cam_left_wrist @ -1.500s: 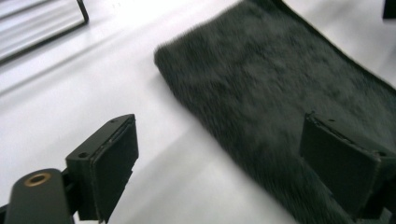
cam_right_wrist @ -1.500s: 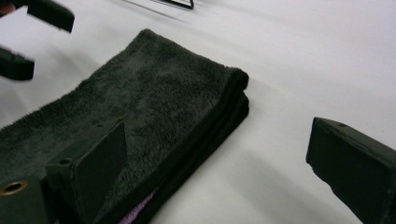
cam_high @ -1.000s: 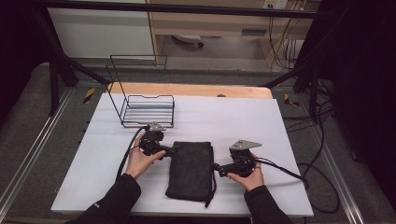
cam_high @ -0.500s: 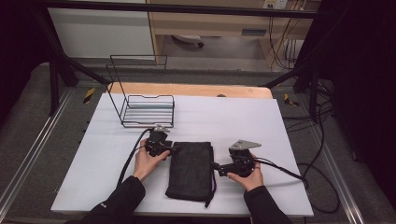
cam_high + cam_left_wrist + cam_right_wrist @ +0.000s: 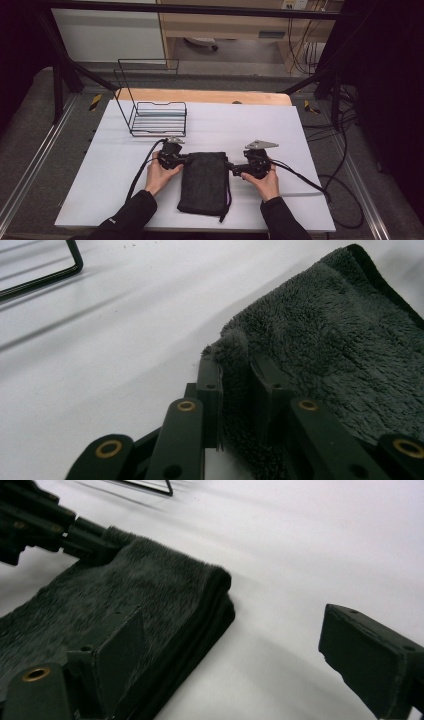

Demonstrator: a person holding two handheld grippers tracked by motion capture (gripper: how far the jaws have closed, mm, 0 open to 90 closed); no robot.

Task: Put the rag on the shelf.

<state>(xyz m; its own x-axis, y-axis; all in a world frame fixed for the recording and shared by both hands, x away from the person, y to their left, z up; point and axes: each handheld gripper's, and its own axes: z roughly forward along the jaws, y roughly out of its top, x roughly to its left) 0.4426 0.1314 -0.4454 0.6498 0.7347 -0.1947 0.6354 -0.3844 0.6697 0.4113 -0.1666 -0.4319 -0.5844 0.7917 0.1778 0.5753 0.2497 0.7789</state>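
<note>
Folded towel [image 5: 204,182] — wire rack [image 5: 159,118] apart

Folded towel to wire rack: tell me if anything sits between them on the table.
Nothing visible does. The high view shows bare white table between the dark folded towel and the wire rack behind it to the left. The left gripper is pinching the towel's corner on that side.

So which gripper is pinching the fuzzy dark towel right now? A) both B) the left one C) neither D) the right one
B: in the left gripper view the left gripper has a fold of the folded dark towel squeezed between its jaws, while the right gripper has its jaws wide apart, one resting on the towel.
</note>
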